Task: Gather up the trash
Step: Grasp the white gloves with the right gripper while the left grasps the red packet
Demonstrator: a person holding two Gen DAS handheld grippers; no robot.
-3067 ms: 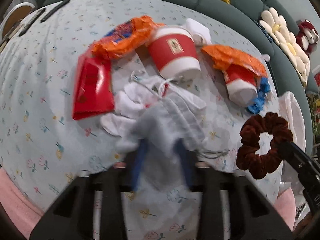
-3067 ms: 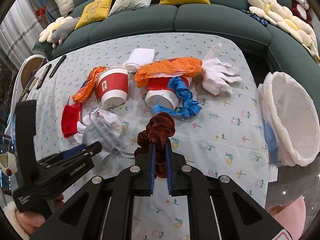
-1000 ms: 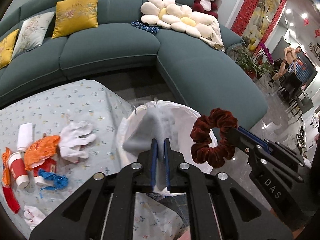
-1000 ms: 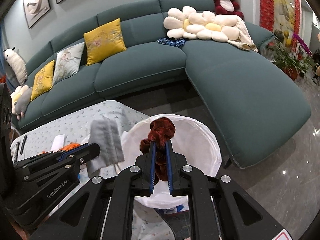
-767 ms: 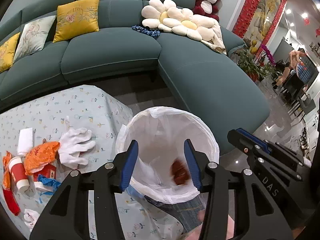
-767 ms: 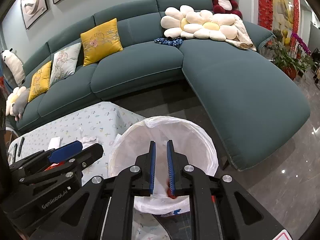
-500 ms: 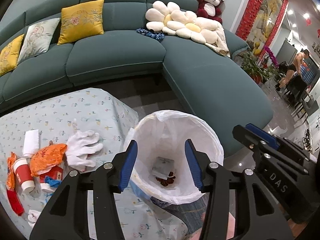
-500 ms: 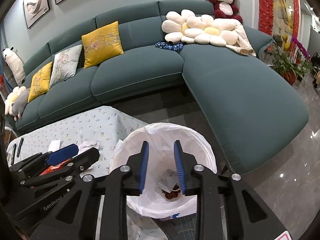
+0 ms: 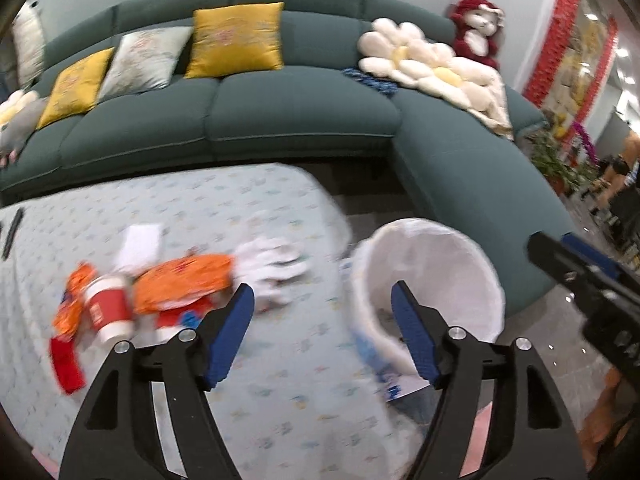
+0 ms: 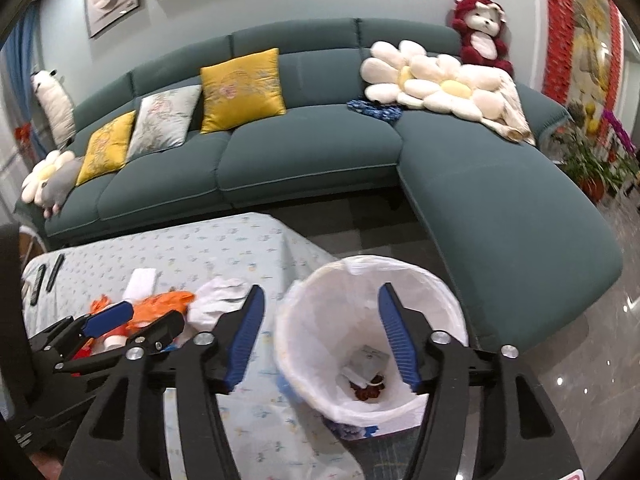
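Observation:
The white-lined trash bin [image 10: 448, 304] stands on the floor beside the table; a grey mask [image 10: 368, 358] and a dark red scrunchie [image 10: 366, 390] lie at its bottom. My right gripper [image 10: 320, 320] is open and empty above the bin. My left gripper [image 9: 322, 320] is open and empty over the table's right end, left of the bin [image 9: 480, 268]. On the table lie a red paper cup [image 9: 108, 312], orange wrappers [image 9: 184, 280], a red packet [image 9: 66, 364], a white glove [image 9: 276, 268] and a white tissue [image 9: 138, 246]. The left gripper also shows in the right wrist view [image 10: 132, 322].
The floral tablecloth [image 9: 260, 380] covers the table. A teal sectional sofa [image 10: 312, 152] with cushions runs behind and to the right. Dark remotes [image 10: 48, 272] lie at the table's far left. Glossy floor [image 10: 580, 360] lies right of the bin.
Both grippers opened and dropped the mask and the scrunchie into the bin. The left gripper has since swung left toward the table; both jaws have opened wider.

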